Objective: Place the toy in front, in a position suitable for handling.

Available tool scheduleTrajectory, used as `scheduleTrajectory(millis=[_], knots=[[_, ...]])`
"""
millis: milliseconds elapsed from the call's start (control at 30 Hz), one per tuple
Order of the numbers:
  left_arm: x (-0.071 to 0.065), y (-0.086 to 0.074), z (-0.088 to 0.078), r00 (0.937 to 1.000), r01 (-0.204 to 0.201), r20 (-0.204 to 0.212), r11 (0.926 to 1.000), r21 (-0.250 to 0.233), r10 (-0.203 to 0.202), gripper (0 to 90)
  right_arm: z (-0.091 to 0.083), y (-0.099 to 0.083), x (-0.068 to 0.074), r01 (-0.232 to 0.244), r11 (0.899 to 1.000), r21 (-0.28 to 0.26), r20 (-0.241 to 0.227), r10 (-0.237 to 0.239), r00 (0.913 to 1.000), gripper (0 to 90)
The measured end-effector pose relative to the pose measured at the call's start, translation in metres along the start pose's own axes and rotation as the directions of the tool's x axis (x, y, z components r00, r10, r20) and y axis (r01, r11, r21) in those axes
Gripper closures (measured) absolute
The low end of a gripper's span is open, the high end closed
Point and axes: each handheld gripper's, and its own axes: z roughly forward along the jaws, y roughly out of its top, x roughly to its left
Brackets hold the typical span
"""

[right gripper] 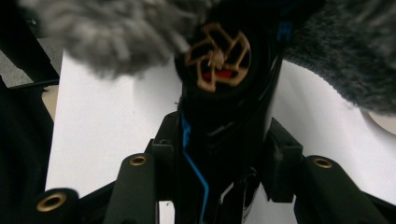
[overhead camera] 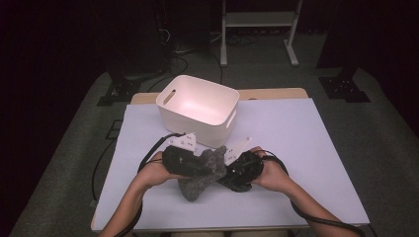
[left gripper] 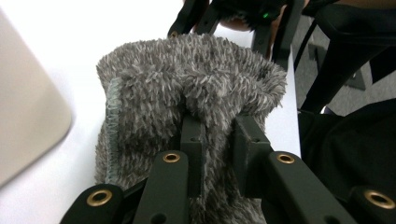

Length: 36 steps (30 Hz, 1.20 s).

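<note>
Grey cloth (left gripper: 187,84): shaggy, fluffy pile, stitched hem, bunched over table (overhead camera: 306,148) in front of white plastic bin (overhead camera: 197,106) | left gripper (left gripper: 217,133): clenched on a fold of the cloth | right gripper (right gripper: 219,154): grasping black toy car (right gripper: 224,116), glossy, blue-striped, gold spoked wheel | cloth draped against car.
</note>
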Motion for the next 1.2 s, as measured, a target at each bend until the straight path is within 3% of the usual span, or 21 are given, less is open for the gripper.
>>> scheduleTrajectory(millis=[167, 367, 567, 733, 833, 967, 1133, 1200], knots=[[-0.002, 0.012, 0.007, 0.9995, -0.028, 0.015, 0.9996, 0.009, 0.028, 76.6, -0.010, -0.019, 0.002, -0.034, 0.997, -0.063, 0.010, 0.034, 0.9994, 55.3], [0.001, 0.015, 0.015, 0.9991, -0.029, 0.031, 0.9994, 0.020, 0.028, 76.6, -0.017, -0.028, 0.005, -0.037, 0.998, -0.055, 0.020, 0.038, 0.9991, 55.3], [0.006, 0.004, 0.022, 0.9988, 0.018, 0.046, 0.9998, 0.012, -0.019, 76.6, -0.027, -0.041, 0.007, -0.044, 0.996, -0.081, 0.030, 0.047, 0.9985, 55.5], [0.007, 0.009, 0.014, 0.9989, 0.015, 0.044, 0.9999, -0.006, -0.015, 76.7, -0.024, -0.035, 0.009, -0.030, 0.996, -0.083, 0.038, 0.033, 0.9987, 55.6], [0.004, 0.016, -0.004, 0.9999, 0.000, 0.015, 0.9999, -0.017, 0.001, 76.7, -0.021, -0.023, 0.006, -0.028, 0.991, -0.131, 0.024, 0.031, 0.9992, 55.6], [0.003, 0.016, -0.012, 0.9999, -0.007, 0.011, 0.9998, -0.018, 0.007, 76.7, -0.018, -0.015, 0.005, -0.027, 0.987, -0.157, 0.007, 0.028, 0.9996, 55.5], [0.003, 0.009, -0.001, 0.9995, -0.003, 0.030, 0.9999, 0.016, 0.002, 76.6, -0.011, -0.018, 0.008, -0.015, 0.992, -0.122, 0.007, 0.016, 0.9999, 55.4], [0.003, 0.007, 0.002, 0.9990, 0.012, 0.043, 0.9999, -0.006, -0.011, 76.6, -0.011, -0.022, 0.008, -0.021, 0.991, -0.129, 0.008, 0.022, 0.9997, 55.3]])
